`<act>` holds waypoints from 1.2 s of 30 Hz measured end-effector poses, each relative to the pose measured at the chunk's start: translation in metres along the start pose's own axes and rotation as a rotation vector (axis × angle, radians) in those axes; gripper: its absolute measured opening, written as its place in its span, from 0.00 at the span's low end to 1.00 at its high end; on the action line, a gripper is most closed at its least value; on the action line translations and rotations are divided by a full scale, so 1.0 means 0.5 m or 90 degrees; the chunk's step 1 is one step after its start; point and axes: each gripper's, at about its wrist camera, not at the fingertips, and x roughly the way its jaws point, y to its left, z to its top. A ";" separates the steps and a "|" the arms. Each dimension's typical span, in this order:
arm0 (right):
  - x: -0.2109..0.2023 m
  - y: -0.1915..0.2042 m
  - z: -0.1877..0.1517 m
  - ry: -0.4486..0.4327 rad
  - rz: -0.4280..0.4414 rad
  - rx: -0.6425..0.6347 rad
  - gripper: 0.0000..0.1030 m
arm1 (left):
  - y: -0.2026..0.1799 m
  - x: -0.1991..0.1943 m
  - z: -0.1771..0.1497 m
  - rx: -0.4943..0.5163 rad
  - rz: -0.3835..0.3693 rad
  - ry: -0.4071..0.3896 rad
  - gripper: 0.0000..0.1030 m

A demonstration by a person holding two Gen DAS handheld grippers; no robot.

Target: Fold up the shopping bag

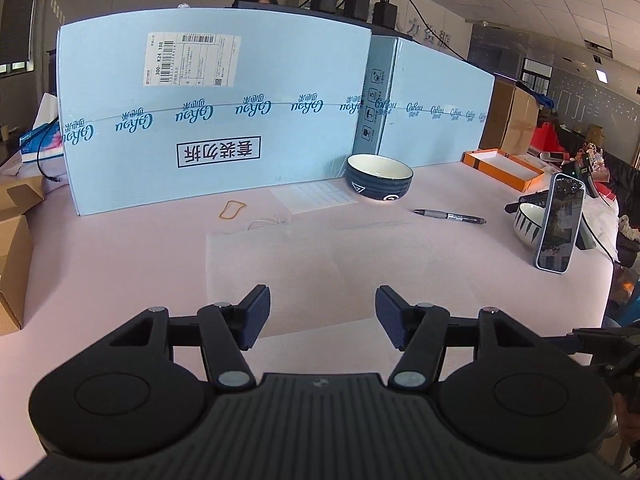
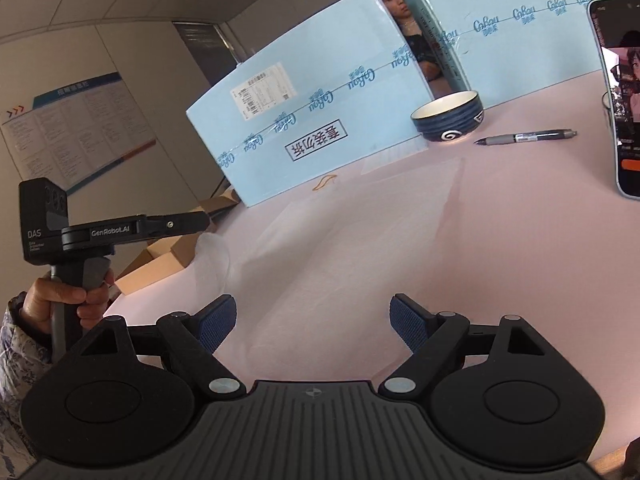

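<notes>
The shopping bag [image 1: 296, 272] lies flat on the pink table [image 1: 460, 264], just ahead of the left gripper [image 1: 322, 312] and partly under its fingertips. It is thin, pale and half transparent, so its edges are hard to see against the table. Its white string handle [image 1: 266, 222] lies at the far edge, beyond the gripper. The left gripper is open at a medium width and holds nothing. The right gripper [image 2: 312, 326] is open wide, also empty, with the bag [image 2: 360, 232] spread in front of it.

I judge the bag very light and soft, without stiffness, and likely a little slippery on the smooth surface. A pinch at a near corner or edge seems best, because the flat middle gives the pads nothing to catch
</notes>
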 end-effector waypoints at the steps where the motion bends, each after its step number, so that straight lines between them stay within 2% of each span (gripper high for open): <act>1: -0.012 -0.010 0.003 -0.022 -0.007 0.011 0.80 | -0.020 -0.007 0.005 0.018 -0.014 -0.009 0.59; 5: -0.043 -0.057 0.001 -0.079 -0.014 0.089 0.79 | -0.117 -0.002 0.011 0.108 -0.093 -0.022 0.70; 8: -0.057 -0.089 -0.014 -0.095 -0.026 0.149 0.79 | -0.200 0.036 -0.016 0.196 -0.101 0.000 0.72; 10: -0.065 -0.100 -0.022 -0.094 -0.020 0.171 0.79 | -0.280 0.084 -0.068 0.297 -0.076 0.036 0.72; 14: -0.076 -0.104 -0.033 -0.084 -0.026 0.168 0.79 | -0.355 0.129 -0.128 0.387 -0.075 0.055 0.72; 16: -0.082 -0.109 -0.037 -0.081 -0.026 0.172 0.79 | -0.370 0.140 -0.138 0.393 -0.075 0.054 0.72; 18: -0.086 -0.114 -0.039 -0.081 -0.024 0.175 0.79 | -0.374 0.147 -0.137 0.392 -0.076 0.049 0.68; 20: -0.085 -0.113 -0.041 -0.079 -0.024 0.171 0.78 | -0.374 0.157 -0.133 0.381 -0.076 0.050 0.51; 24: -0.083 -0.109 -0.045 -0.076 -0.028 0.157 0.78 | -0.373 0.178 -0.133 0.369 -0.064 0.061 0.32; 25: -0.083 -0.108 -0.046 -0.076 -0.028 0.156 0.78 | -0.371 0.181 -0.133 0.367 -0.063 0.064 0.23; 26: -0.083 -0.109 -0.047 -0.077 -0.028 0.156 0.78 | -0.370 0.184 -0.133 0.365 -0.062 0.067 0.08; 27: -0.083 -0.109 -0.047 -0.077 -0.027 0.157 0.78 | -0.369 0.184 -0.132 0.361 -0.059 0.069 0.03; 32: -0.083 -0.107 -0.050 -0.079 -0.030 0.155 0.79 | -0.335 0.168 -0.111 0.320 -0.035 0.039 0.00; 36: -0.082 -0.105 -0.051 -0.080 -0.036 0.152 0.79 | -0.276 0.148 -0.084 0.260 0.011 0.011 0.00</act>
